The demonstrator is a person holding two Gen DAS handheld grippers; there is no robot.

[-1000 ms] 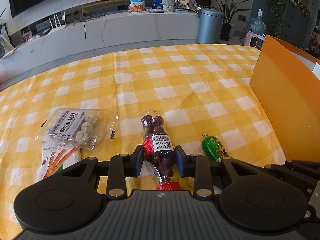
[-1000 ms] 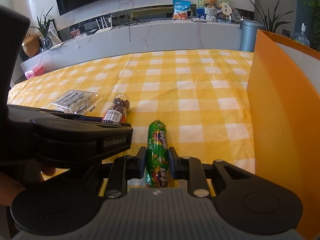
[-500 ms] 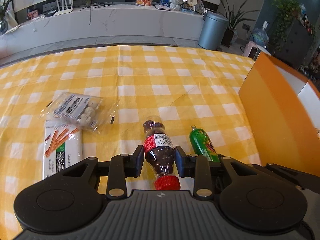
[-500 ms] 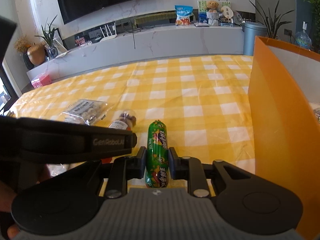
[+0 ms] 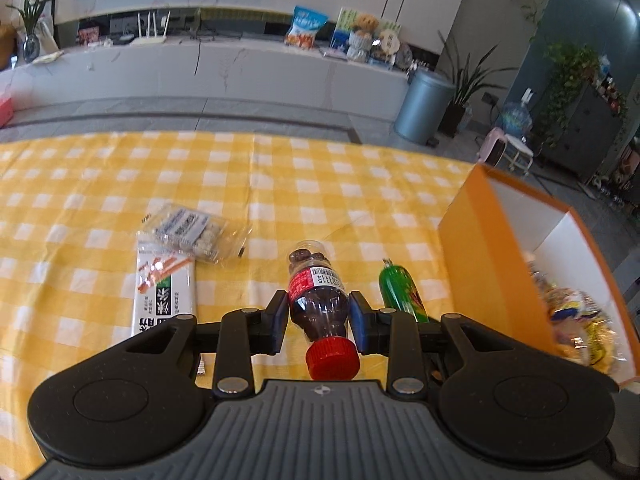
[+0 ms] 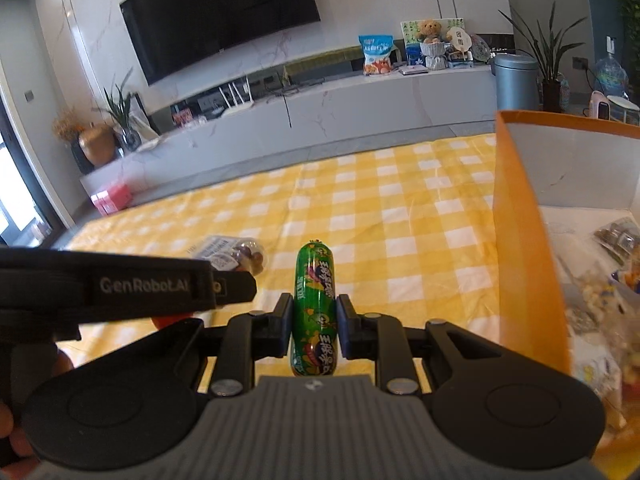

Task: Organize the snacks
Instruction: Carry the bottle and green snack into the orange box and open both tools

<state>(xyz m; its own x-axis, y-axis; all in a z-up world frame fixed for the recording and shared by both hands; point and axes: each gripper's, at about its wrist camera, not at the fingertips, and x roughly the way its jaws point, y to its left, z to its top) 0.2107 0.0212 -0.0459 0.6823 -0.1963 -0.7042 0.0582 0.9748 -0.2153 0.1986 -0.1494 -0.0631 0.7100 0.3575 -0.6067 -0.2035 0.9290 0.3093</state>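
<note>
My left gripper [image 5: 318,322] is shut on a small clear bottle of dark candies with a red cap [image 5: 320,304] and holds it above the yellow checked tablecloth [image 5: 280,184]. My right gripper [image 6: 314,326] is shut on a green sausage snack [image 6: 314,304], also lifted; the sausage shows in the left wrist view [image 5: 400,294] too. An orange box [image 5: 480,264] with white inner walls stands to the right and holds several wrapped snacks [image 5: 576,320]. The box also shows in the right wrist view [image 6: 524,248].
A clear bag of round sweets [image 5: 192,232] and a white flat snack pack [image 5: 166,296] lie on the cloth to the left. The left gripper's body [image 6: 120,286] fills the left of the right wrist view. A white counter [image 5: 240,72] lies beyond the table.
Both grippers have risen and tilted up with their snacks held. The orange box's inside has come into view at the right.
</note>
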